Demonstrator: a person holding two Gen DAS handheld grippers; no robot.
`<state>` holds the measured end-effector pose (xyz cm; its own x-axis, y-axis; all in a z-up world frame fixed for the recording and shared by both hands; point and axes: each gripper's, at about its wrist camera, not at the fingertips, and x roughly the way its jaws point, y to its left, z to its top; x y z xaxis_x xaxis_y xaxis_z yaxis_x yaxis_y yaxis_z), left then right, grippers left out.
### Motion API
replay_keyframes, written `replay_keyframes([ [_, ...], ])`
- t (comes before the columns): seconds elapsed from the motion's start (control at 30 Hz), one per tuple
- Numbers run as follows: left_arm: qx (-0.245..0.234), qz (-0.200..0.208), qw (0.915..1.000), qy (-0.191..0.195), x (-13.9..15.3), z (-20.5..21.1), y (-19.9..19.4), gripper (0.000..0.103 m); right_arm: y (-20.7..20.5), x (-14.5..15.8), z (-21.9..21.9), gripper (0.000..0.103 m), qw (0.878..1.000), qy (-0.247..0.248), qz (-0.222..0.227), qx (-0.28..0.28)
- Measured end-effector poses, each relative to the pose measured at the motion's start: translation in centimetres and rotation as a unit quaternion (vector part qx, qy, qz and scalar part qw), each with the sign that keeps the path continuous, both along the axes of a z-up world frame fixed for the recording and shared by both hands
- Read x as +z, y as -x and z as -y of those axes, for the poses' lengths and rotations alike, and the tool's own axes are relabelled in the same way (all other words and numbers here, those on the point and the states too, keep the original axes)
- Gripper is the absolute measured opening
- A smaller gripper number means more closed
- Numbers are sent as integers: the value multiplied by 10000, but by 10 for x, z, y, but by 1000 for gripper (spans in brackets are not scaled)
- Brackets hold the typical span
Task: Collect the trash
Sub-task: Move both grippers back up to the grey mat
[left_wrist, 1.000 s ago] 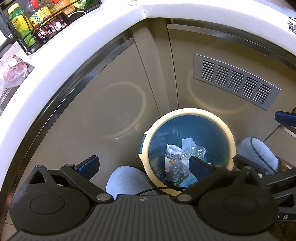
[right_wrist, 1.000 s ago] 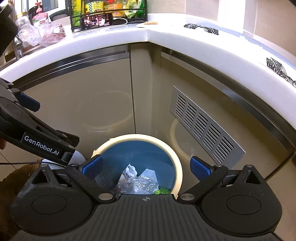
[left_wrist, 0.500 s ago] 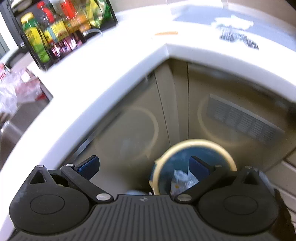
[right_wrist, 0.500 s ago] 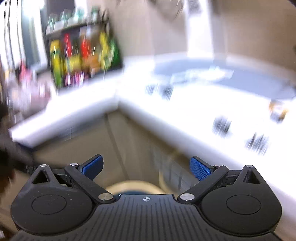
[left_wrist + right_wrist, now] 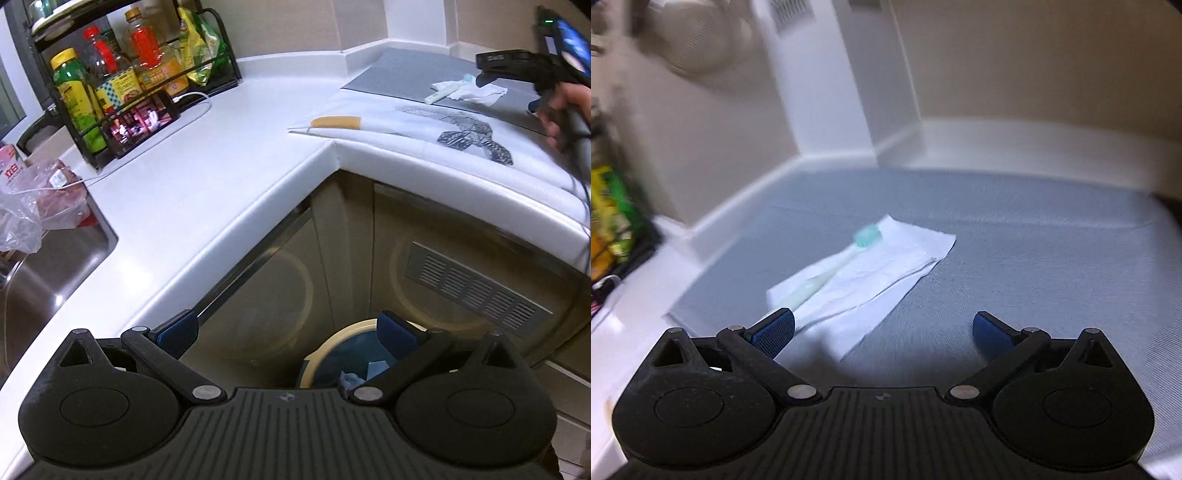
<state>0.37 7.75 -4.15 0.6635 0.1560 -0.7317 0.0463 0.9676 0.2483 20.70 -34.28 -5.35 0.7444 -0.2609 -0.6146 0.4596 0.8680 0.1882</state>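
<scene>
the right gripper (image 5: 882,328) hangs over the grey mat (image 5: 1034,251) at the counter's back corner, jaws spread wide and empty. just ahead of it a toothbrush (image 5: 831,273) lies across a white tissue (image 5: 871,280) on the mat's left part. the left gripper (image 5: 286,332) is also wide and empty, held out past the counter (image 5: 207,177) edge above the floor bin (image 5: 332,354), which holds scraps of trash.
</scene>
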Motion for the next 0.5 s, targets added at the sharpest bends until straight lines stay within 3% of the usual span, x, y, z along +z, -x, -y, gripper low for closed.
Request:
replay_keyframes([
  [0.1, 90, -29, 9999, -37, -2, -7, -2, 103, -32, -11, -2, 103, 9994, 289, -98, -137],
  [0.17, 128, -30, 9999, -26, -1, -10, -7, 103, -49, -16, -15, 103, 9963, 761, -373, 125],
  [0.2, 132, -21, 9999, -15, 0, -10, -10, 103, -54, -18, -21, 94, 9937, 965, -529, 211],
  [0.23, 118, 1, 9999, -1, 2, -9, -13, 103, -52, -16, -25, 52, 9926, 1090, -458, 258],
  [0.27, 85, 29, 10000, 8, 5, -8, -16, 103, -49, -14, -27, 18, 9927, 1103, -302, 375],
  [0.3, 40, 61, 10000, 5, 8, -5, -20, 103, -47, -13, -27, 2, 9930, 1036, -267, 506],
  [0.5, -420, 554, 9976, -31, 40, 28, -51, 103, 1, -4, -11, 2, 9936, 748, 173, 825],
])
